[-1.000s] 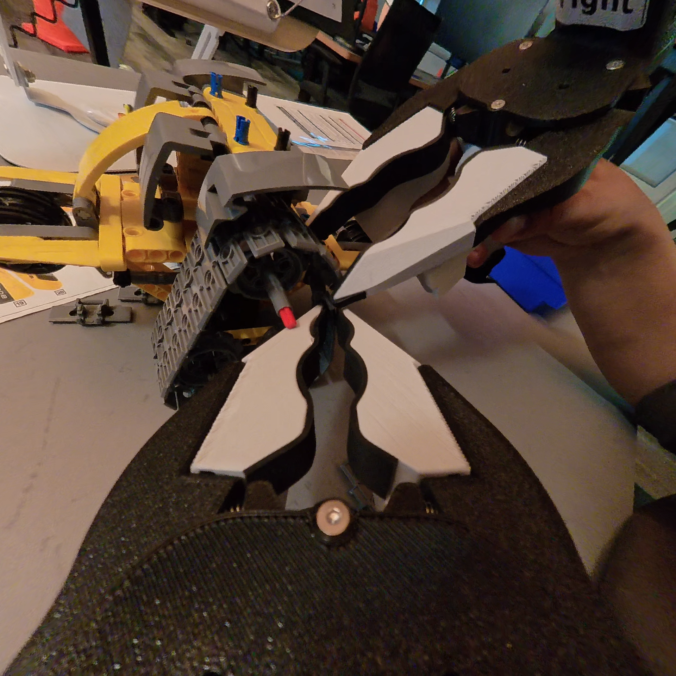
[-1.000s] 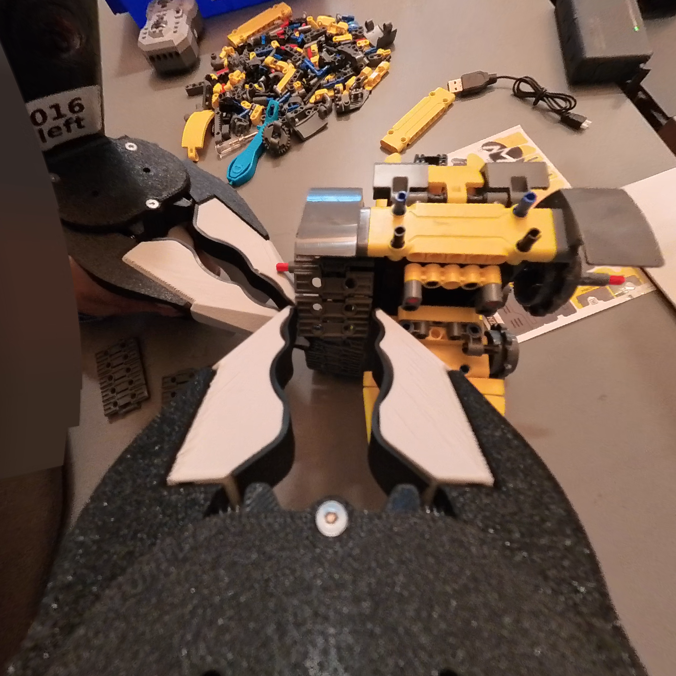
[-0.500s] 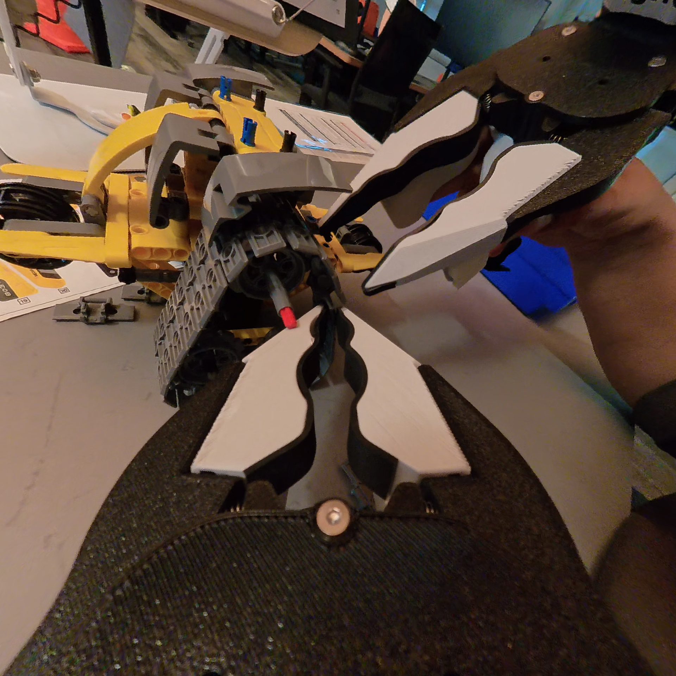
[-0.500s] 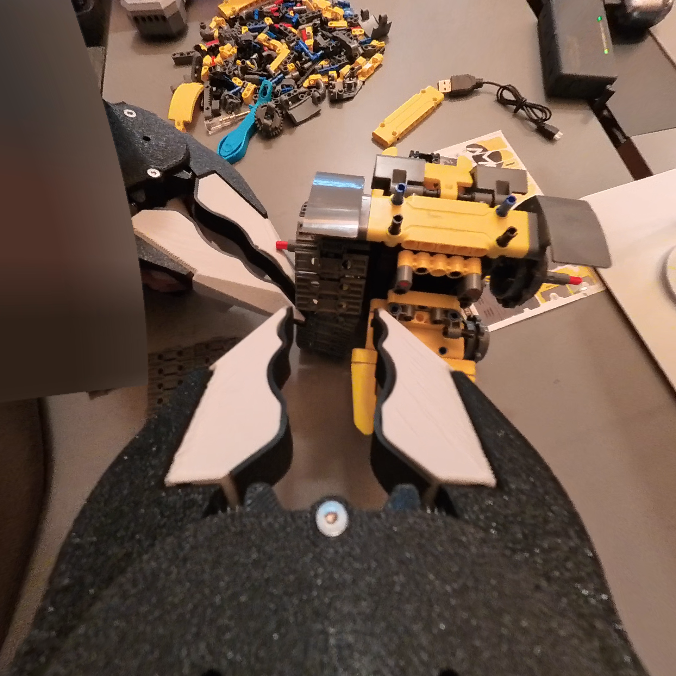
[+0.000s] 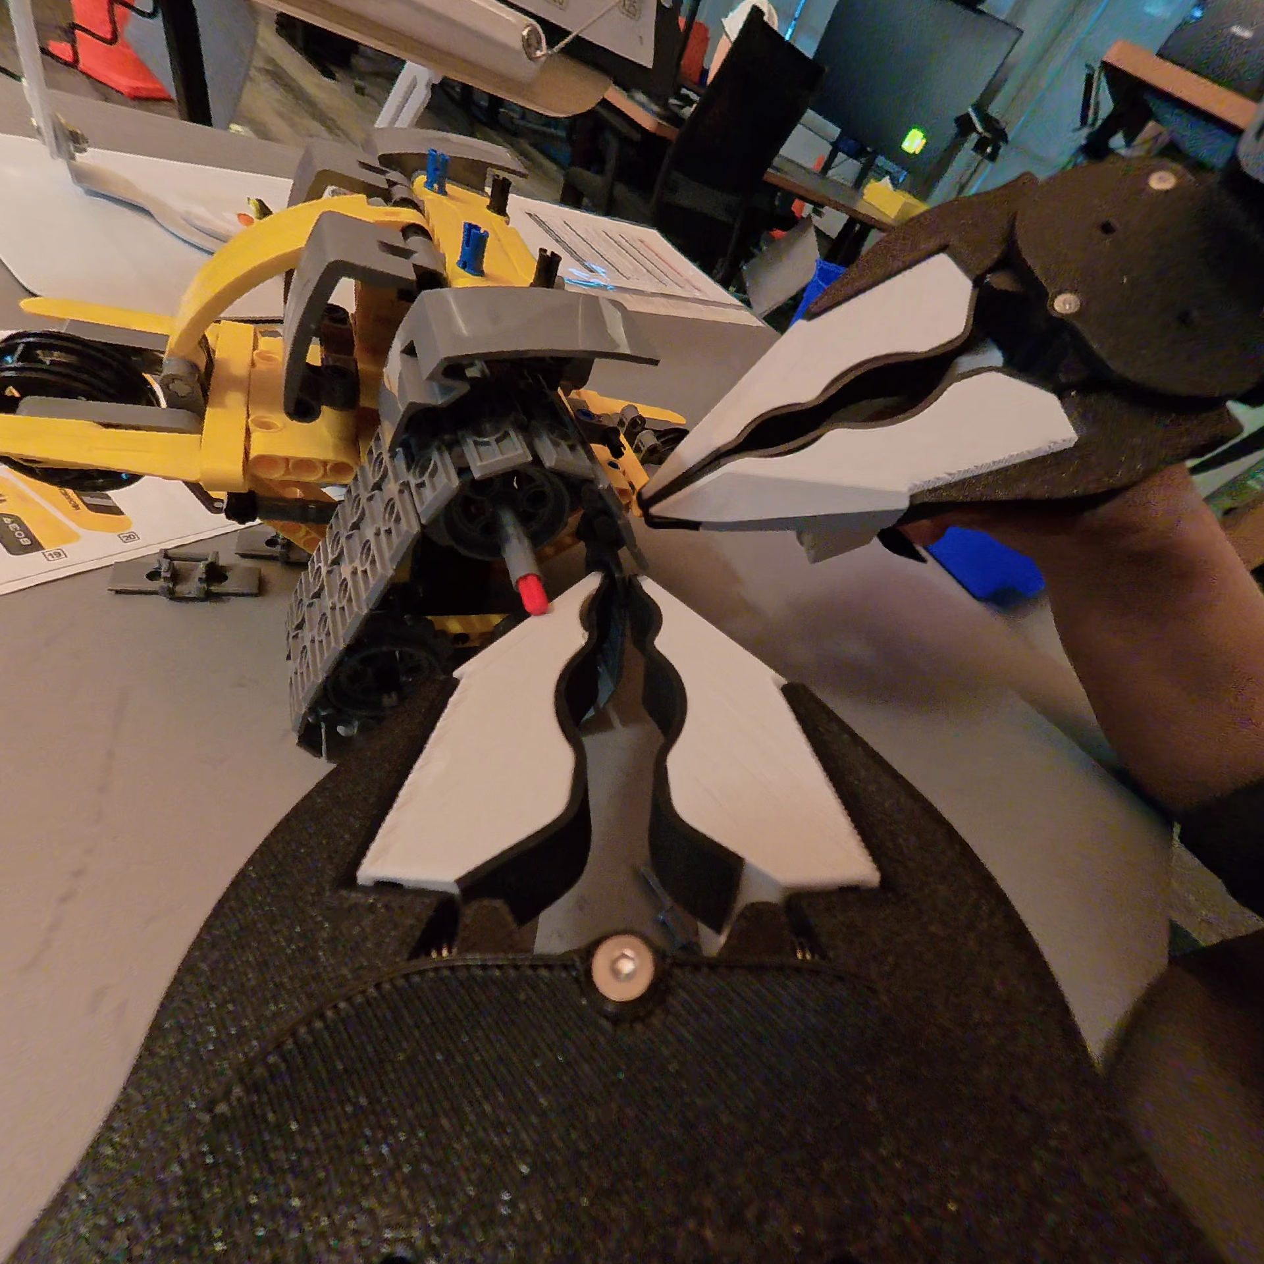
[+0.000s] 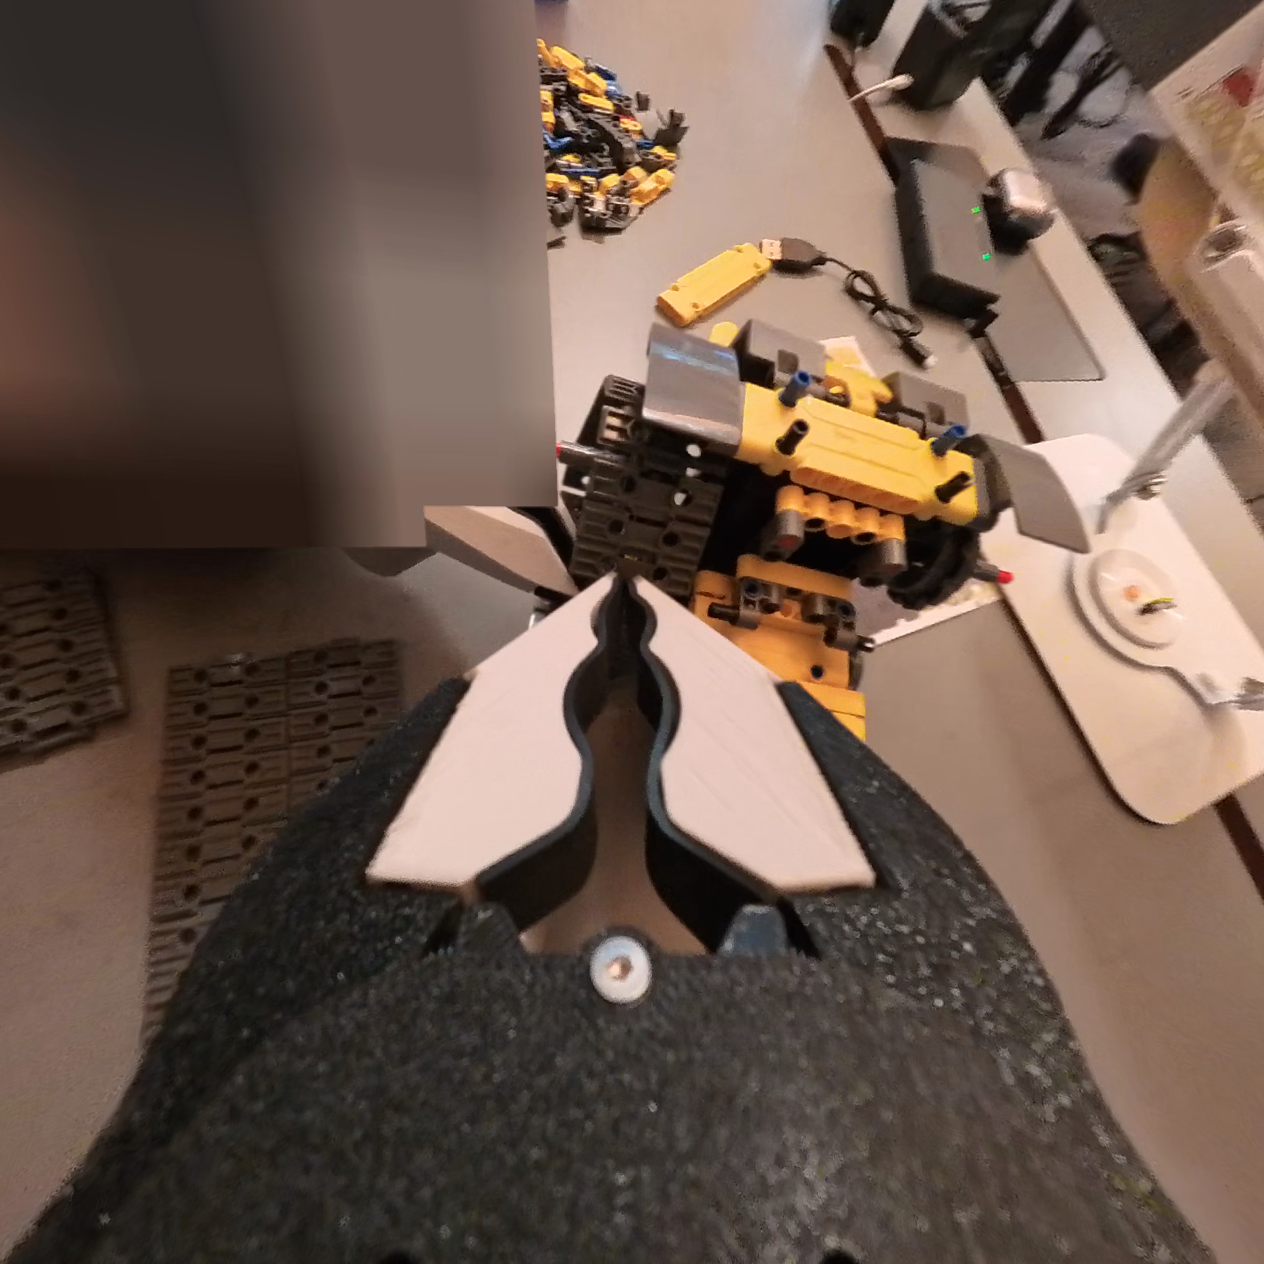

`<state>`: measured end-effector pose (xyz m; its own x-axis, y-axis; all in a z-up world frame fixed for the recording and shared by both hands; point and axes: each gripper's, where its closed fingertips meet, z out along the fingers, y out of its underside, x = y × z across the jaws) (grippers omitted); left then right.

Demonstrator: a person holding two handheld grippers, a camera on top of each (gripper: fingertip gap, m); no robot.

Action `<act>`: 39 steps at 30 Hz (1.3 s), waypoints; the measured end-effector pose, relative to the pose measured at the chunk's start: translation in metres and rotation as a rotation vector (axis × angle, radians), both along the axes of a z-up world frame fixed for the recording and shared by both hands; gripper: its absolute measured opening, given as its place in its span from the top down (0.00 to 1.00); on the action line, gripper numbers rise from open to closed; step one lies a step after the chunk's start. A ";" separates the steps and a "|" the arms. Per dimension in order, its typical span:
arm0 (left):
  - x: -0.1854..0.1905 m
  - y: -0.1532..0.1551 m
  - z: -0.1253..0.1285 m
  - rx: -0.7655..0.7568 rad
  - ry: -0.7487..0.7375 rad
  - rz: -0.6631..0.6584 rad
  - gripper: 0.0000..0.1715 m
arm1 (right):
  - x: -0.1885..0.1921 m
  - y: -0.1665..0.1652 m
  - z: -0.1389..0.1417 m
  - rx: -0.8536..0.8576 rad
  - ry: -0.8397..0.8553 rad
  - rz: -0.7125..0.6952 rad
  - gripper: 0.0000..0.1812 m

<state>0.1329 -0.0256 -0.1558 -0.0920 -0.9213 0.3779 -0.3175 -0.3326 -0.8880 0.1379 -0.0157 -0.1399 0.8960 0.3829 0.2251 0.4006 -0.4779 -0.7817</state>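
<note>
The fingers of the left gripper are pinched nearly together on a thin dark strip, apparently the loose end of the grey segmented track that wraps the wheels of the yellow and grey brick-built tracked vehicle. A grey axle with a red tip juts from the upper wheel, just beside the left fingertip. The right gripper has its fingers drawn closed, tips meeting against the same track edge; whether they pinch any of it cannot be told. In the left wrist view it comes in from the right, held by a bare hand, so the 2 grippers meet at 1 spot on the track, likely to steady it from both sides.

The vehicle stands on a grey worktop, partly over a printed instruction sheet. Flat sections of spare grey track links lie near the right gripper. Farther off are a heap of small loose bricks, a long yellow beam, a black USB cable and a white lamp base. Beyond the worktop the room shows dark chairs and monitors.
</note>
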 end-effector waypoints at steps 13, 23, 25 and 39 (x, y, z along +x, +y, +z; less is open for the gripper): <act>-0.001 0.001 0.001 0.014 -0.004 0.014 1.00 | -0.001 0.003 -0.006 0.032 -0.046 -0.041 1.00; -0.002 0.001 0.001 0.041 -0.002 0.045 1.00 | -0.003 0.005 -0.007 0.017 0.060 -0.056 1.00; -0.002 0.001 0.001 0.063 -0.002 0.055 1.00 | -0.004 0.005 -0.007 0.013 0.088 -0.059 1.00; -0.002 0.000 0.001 0.133 -0.001 0.071 0.99 | -0.006 0.006 -0.006 -0.055 0.288 -0.087 1.00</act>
<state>0.1306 -0.0254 -0.1546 -0.0256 -0.9673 0.2522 -0.2967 -0.2335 -0.9260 0.1324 -0.0097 -0.1462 0.9499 0.3065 -0.0616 0.1223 -0.5458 -0.8289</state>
